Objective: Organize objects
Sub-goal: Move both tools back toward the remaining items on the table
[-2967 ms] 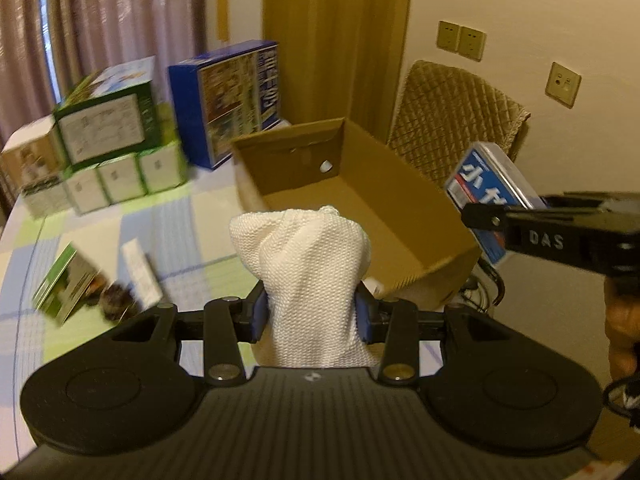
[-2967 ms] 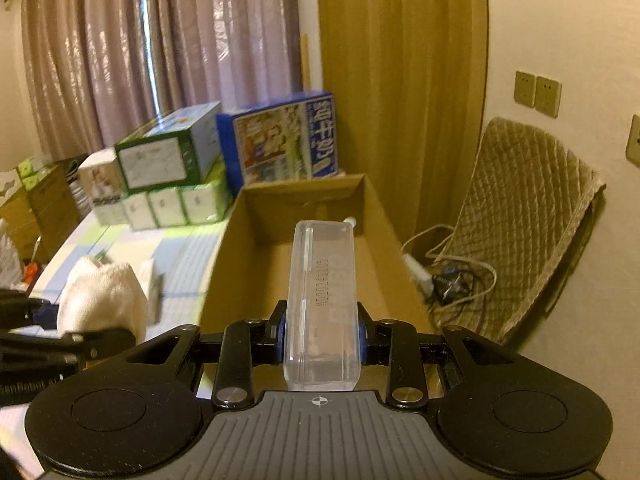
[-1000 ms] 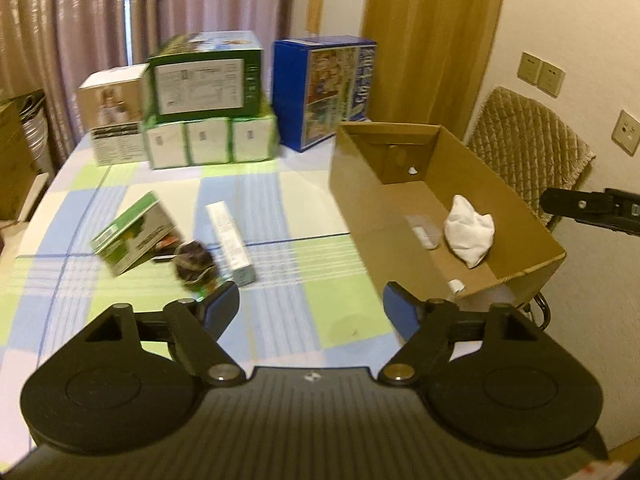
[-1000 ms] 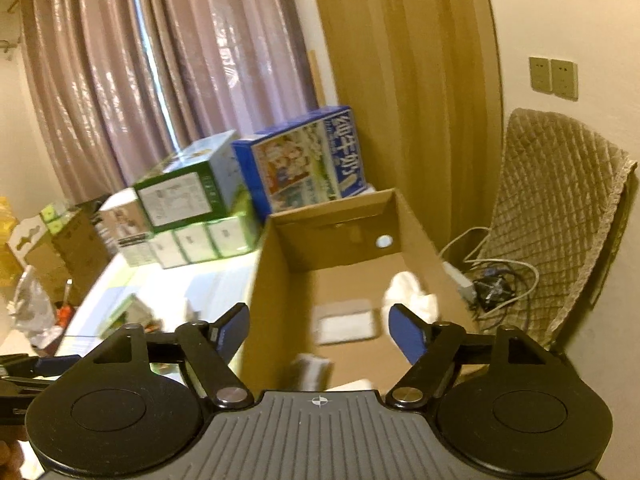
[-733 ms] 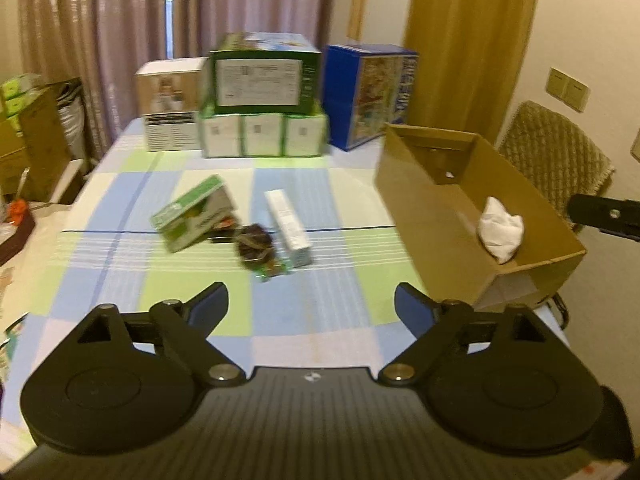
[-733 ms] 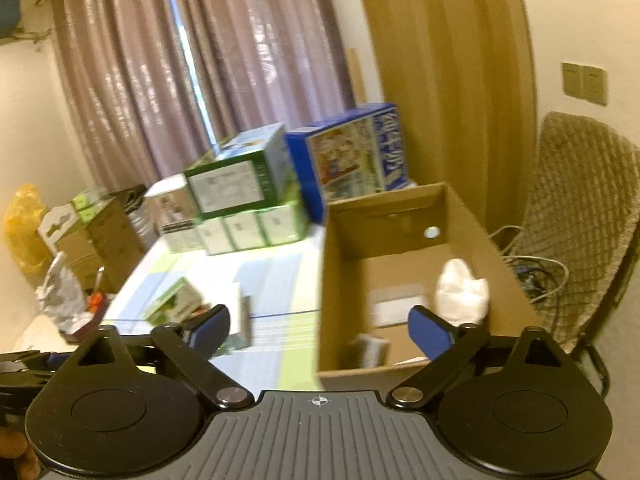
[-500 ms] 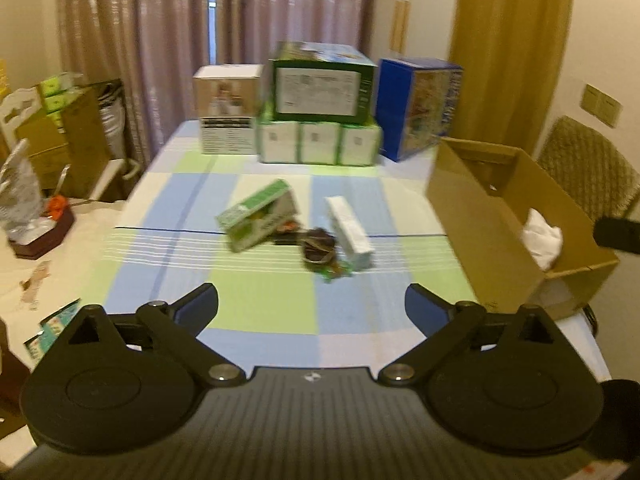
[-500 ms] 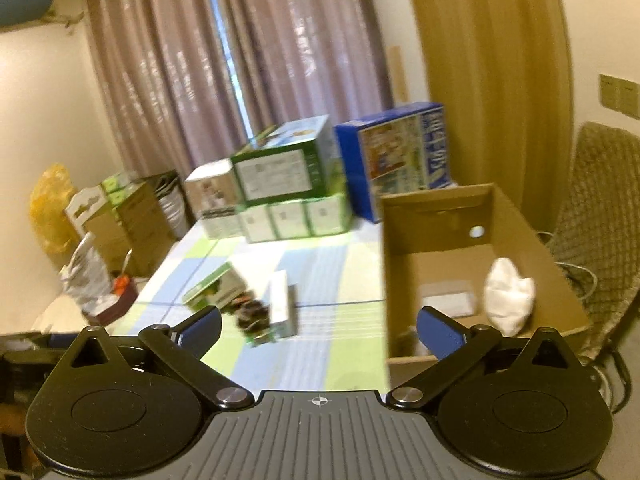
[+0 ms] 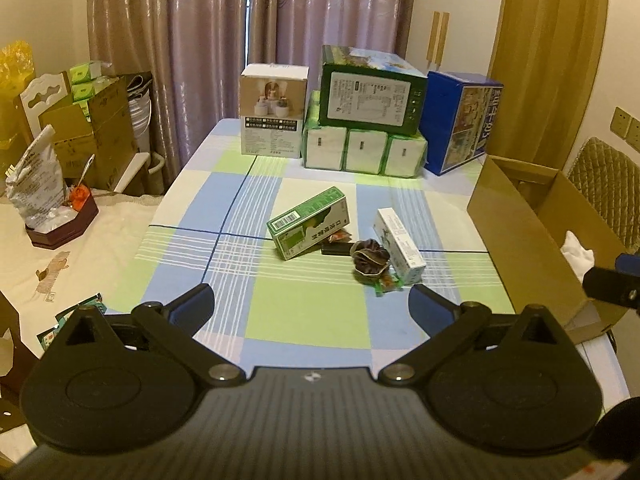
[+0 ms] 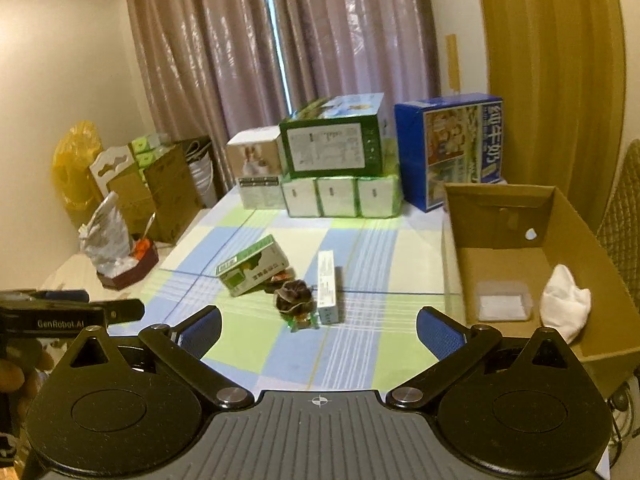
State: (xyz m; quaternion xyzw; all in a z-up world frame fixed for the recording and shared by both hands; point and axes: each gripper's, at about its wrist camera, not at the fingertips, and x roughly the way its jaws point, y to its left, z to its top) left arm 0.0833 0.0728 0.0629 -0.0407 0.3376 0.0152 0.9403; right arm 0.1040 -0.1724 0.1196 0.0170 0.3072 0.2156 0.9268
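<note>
Both grippers — left gripper (image 9: 311,306), right gripper (image 10: 319,327) — spread wide, empty. Risk: dark scrunchie (image 10: 293,295) touches white carton (image 10: 329,291) at its 3 o'clock — pinching could snag both.

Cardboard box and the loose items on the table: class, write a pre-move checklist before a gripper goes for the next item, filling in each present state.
1. Left gripper open and empty: ok.
2. Right gripper open and empty: ok.
3. Cardboard box has free floor beside the white cloth and clear container: ok.
4. Green box has clear sides for gripping: ok.
5. White box stands free: not ok, the dark scrunchie crowds it.
6. Small wrappers under the scrunchie identified: cannot tell.
</note>
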